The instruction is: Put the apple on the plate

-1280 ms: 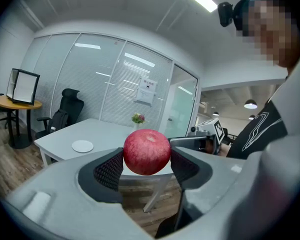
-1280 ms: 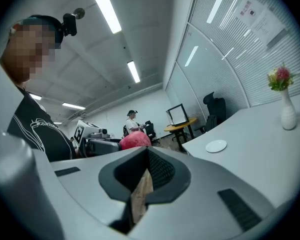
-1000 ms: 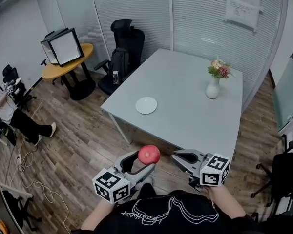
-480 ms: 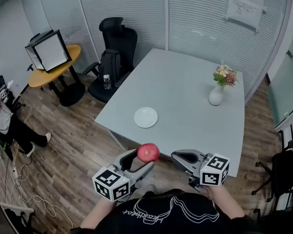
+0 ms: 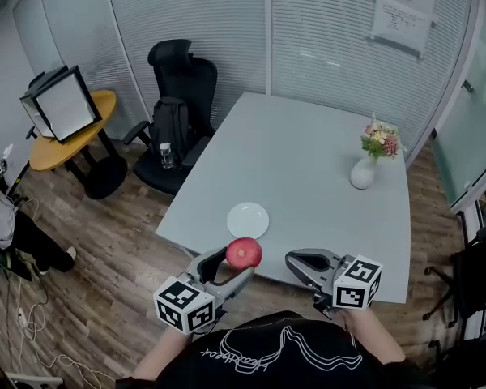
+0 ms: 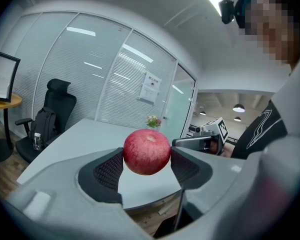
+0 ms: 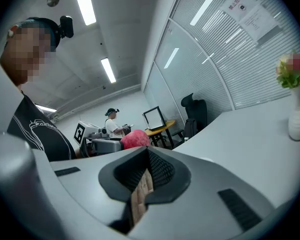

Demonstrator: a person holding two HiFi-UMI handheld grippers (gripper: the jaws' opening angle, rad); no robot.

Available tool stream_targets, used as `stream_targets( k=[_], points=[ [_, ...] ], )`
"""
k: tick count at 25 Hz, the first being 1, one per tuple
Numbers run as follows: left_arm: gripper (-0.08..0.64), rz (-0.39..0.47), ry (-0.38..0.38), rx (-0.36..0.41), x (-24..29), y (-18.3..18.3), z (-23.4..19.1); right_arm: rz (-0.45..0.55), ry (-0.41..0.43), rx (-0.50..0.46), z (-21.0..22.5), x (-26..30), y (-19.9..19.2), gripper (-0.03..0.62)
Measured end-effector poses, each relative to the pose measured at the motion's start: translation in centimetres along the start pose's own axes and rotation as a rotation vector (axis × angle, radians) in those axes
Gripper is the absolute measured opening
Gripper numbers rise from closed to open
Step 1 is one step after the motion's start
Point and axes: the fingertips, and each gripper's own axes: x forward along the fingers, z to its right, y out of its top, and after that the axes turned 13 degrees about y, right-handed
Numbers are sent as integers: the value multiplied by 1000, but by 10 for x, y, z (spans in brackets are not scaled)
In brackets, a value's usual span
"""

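Observation:
A red apple (image 5: 244, 252) (image 6: 146, 151) sits clamped between the jaws of my left gripper (image 5: 236, 261) (image 6: 146, 165), held in the air just short of the table's near edge. The small white plate (image 5: 248, 220) lies on the grey table (image 5: 308, 168) close to that near edge, a little beyond the apple. My right gripper (image 5: 296, 259) (image 7: 146, 176) hovers to the right at the same height, its jaws pressed together with nothing between them. From the right gripper view the apple (image 7: 135, 139) shows past the left gripper's jaws.
A white vase of flowers (image 5: 367, 162) (image 7: 296, 104) stands at the table's right side. A black office chair (image 5: 178, 96) with a backpack and a round yellow table (image 5: 61, 140) are to the left. A person (image 5: 4, 225) sits at far left. Glass walls enclose the back.
The view has advanced toward the table: the plate and table edge are now nearer to both grippers. The apple stays held in the left gripper; the right gripper keeps its place.

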Motion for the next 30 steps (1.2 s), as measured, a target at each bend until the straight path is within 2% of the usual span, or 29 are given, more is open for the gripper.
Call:
stream_targets(
  k=[6,14,21,30],
  points=[
    [304,1,-5,-11,7,0,-32,-10,-18,1,11,24,-3,9],
    [304,-2,-11,-5,24,0,-42,-4,-15,19,35,31,1,9],
    [304,-31,26,-21,46,1,-66,-19,3,46,63,45,6,9],
    [304,-52,65,-6,84,6,-96,-33,-10,85,106,50,13,9]
  ],
)
